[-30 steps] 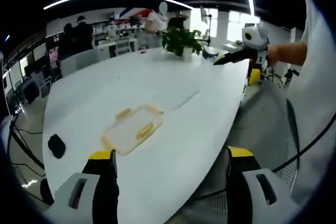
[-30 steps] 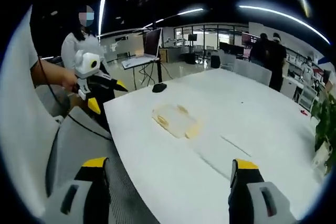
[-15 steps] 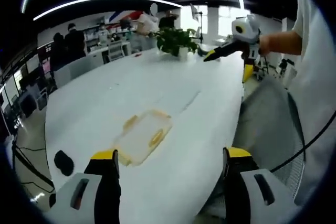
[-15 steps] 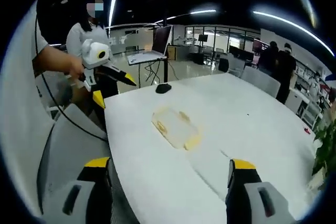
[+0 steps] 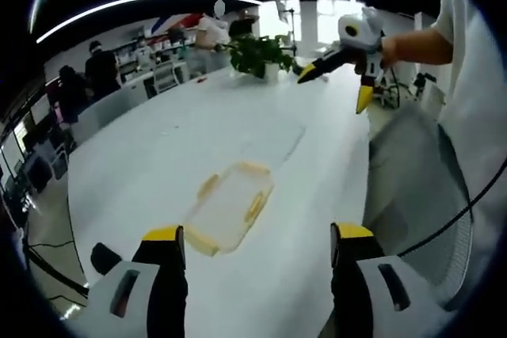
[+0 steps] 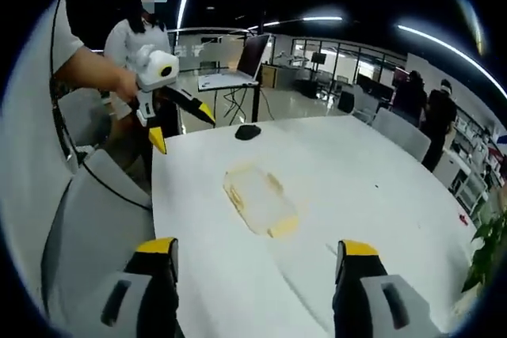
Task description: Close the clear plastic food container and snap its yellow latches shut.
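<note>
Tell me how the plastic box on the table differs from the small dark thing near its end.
The box is clear with yellow clips, flat and rectangular; the dark thing is black, opaque and rounded. The box looks larger and lies mid-table; the dark thing sits near the table's edge. Both rest on the white table, untouched.

Bare table [image 5: 158, 148] all around the container [image 5: 230, 207], so easy access. Only stuff nearby: plant [image 5: 257, 53] way off at 12 o'clock, black mouse [image 6: 248, 132] at the edge.
</note>
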The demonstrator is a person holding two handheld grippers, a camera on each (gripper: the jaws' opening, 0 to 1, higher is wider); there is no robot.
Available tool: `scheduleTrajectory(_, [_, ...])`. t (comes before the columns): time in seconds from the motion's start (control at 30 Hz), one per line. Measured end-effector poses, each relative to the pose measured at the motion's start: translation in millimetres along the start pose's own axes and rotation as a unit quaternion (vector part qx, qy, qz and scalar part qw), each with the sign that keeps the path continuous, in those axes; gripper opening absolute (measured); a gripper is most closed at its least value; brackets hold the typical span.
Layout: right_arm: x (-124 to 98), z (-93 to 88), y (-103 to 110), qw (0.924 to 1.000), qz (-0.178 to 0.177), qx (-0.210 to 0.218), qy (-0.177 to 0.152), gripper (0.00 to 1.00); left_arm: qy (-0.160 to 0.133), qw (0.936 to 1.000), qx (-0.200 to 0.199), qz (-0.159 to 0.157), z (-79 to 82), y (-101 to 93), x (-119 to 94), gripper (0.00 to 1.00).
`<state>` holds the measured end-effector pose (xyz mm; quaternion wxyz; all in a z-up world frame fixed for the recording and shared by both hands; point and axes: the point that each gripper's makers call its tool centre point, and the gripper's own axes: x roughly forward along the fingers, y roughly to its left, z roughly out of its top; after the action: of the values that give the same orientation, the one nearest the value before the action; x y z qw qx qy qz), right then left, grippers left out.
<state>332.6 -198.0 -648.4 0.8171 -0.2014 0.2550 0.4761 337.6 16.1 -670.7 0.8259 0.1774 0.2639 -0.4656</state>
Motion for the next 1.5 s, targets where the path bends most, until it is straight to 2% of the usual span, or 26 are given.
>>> scheduleTrajectory(0.23, [14.3,5.4,-4.6,0.9997,0.01,-0.023,0.006,0.77,0.007,0.9997,0.018,-0.013,-2.8,10.0,6.6,0.69])
scheduleTrajectory(0.37, [22.6,8.3,-6.0,0.9992,0.02,-0.034,0.008,0.78,0.011,0.9995,0.024,-0.018,-2.9,14.5,10.6,0.69])
scheduleTrajectory(0.6, [35.3,10.3,-7.6,0.9985,0.032,-0.044,0.011,0.72,0.026,0.9982,0.044,-0.03,-8.2,22.6,17.8,0.69])
scheduleTrajectory(0.83, [52.9,9.1,-12.4,0.9971,0.044,-0.06,0.019,0.67,0.049,0.996,0.06,-0.045,-19.1,29.9,25.6,0.69])
scheduleTrajectory(0.93, [61.0,4.5,-14.0,0.9954,0.052,-0.073,0.035,0.65,0.06,0.9942,0.074,-0.05,-24.4,33.8,30.3,0.7])
scheduleTrajectory(1.07, [71.9,1.9,-15.8,0.9933,0.064,-0.085,0.046,0.64,0.059,0.9938,0.075,-0.056,-24.5,38.8,35.3,0.68])
scheduleTrajectory(1.5, [96.8,-8.4,-30.1,0.9876,0.087,-0.107,0.075,0.62,0.108,0.9817,0.128,-0.091,-42.5,55.0,57.0,0.63])
